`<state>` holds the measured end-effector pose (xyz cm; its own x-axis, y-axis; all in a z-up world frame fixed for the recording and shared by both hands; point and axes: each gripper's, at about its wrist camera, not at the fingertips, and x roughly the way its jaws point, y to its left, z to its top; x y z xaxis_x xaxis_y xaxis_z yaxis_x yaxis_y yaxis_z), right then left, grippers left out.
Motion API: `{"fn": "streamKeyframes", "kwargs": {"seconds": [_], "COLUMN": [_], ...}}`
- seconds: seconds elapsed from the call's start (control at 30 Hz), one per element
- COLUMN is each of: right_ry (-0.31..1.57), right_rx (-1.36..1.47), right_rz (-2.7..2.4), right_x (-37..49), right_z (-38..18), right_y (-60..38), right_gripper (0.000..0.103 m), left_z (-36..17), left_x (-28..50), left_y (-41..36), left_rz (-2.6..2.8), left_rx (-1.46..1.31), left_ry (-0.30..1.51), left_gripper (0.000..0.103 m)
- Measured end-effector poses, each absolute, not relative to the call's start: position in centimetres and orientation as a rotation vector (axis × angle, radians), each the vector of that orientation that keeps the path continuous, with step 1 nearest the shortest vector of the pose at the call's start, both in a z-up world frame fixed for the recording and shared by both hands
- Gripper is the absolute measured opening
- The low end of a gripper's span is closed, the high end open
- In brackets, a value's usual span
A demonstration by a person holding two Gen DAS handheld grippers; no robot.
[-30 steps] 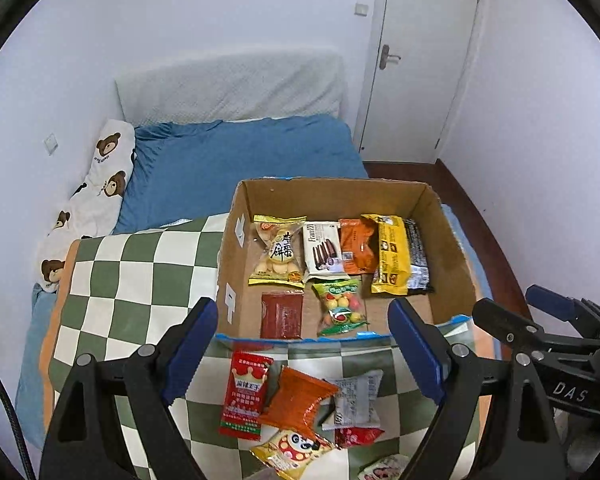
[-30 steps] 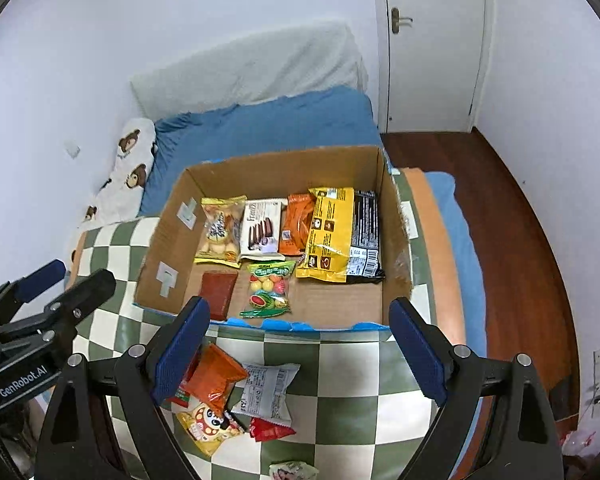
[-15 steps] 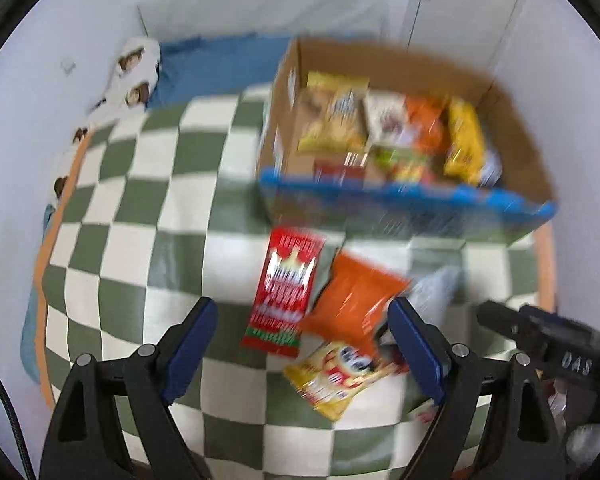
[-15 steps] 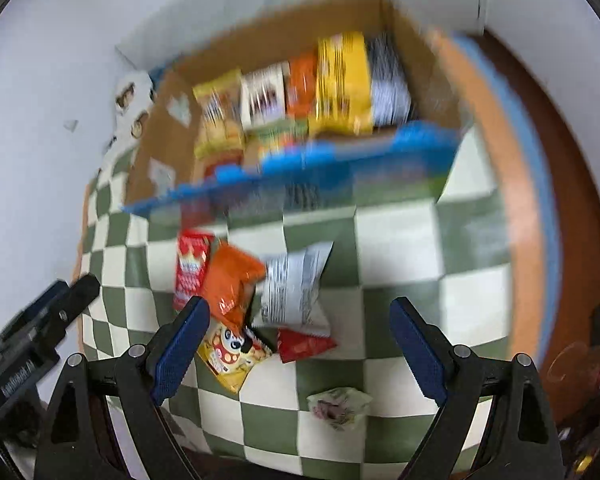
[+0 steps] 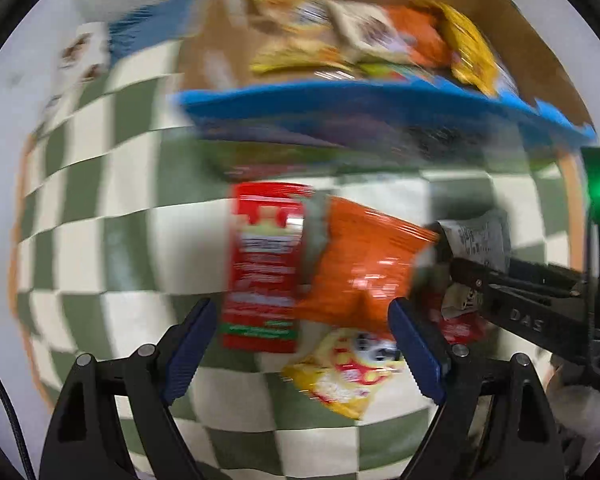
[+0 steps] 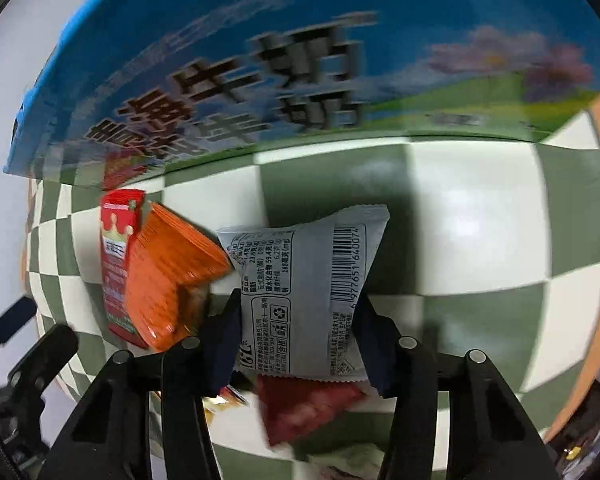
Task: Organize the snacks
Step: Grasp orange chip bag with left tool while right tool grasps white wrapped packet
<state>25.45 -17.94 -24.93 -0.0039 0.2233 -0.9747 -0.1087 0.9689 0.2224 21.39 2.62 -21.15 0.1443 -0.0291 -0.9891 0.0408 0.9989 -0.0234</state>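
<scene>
Surface: a green-and-white checkered cloth (image 5: pixel 112 240) with an orange border, spread flat; beyond its left edge I see blue bedding (image 5: pixel 140 32) and a pale wall, both smeared by blur. Container: a cardboard box with a blue printed front wall (image 6: pixel 300 60), standing on the cloth at the far side; in the left wrist view it holds yellow, white and orange packets, too blurred for me to itemise. Loose snacks, near the box front: a red flat packet with a crown print (image 5: pixel 264 268); an orange crinkled foil bag (image 5: pixel 360 260) overlapping its right edge; a yellow cartoon-printed pouch (image 5: pixel 340 372) below them; a dark red sachet (image 6: pixel 304 404) partly under the grey one. My left gripper (image 5: pixel 300 344) hangs above the red and orange packets, jaws spread wide, nothing between them. My right gripper (image 6: pixel 296 340) has its jaws drawn in against both sides of a grey barcode-printed wrapper (image 6: pixel 304 292).
</scene>
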Motion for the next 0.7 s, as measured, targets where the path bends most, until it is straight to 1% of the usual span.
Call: {"fn": "streamKeyframes", "kwargs": {"seconds": [0.23,0.3,0.33,0.6,0.7], "right_ry": [1.601,1.614,1.620,1.666,1.680], "right_rx": [0.062,0.060,0.059,0.104,0.150], "right_rz": [0.239,0.235,0.234,0.253,0.243], "right_x": [24.8,24.6,24.4,22.7,22.7], "right_z": [-23.9,-23.9,-24.0,-25.4,-25.9], "right_y": [-23.0,-24.0,-24.5,-25.8,-25.9], "right_gripper": [0.054,0.054,0.054,0.055,0.058], "left_z": [-25.4,-26.1,-26.2,-27.0,-28.1], "left_x": [24.5,24.5,24.4,21.6,21.7], "left_y": [-0.9,-1.5,-1.5,0.2,0.4], "left_rz": [-0.186,-0.182,-0.168,-0.087,-0.078], "left_rx": [0.095,0.104,0.101,-0.249,-0.306], "left_ry": [1.569,1.592,1.593,1.614,1.628], "left_gripper": [0.087,0.073,0.061,0.060,0.060]}}
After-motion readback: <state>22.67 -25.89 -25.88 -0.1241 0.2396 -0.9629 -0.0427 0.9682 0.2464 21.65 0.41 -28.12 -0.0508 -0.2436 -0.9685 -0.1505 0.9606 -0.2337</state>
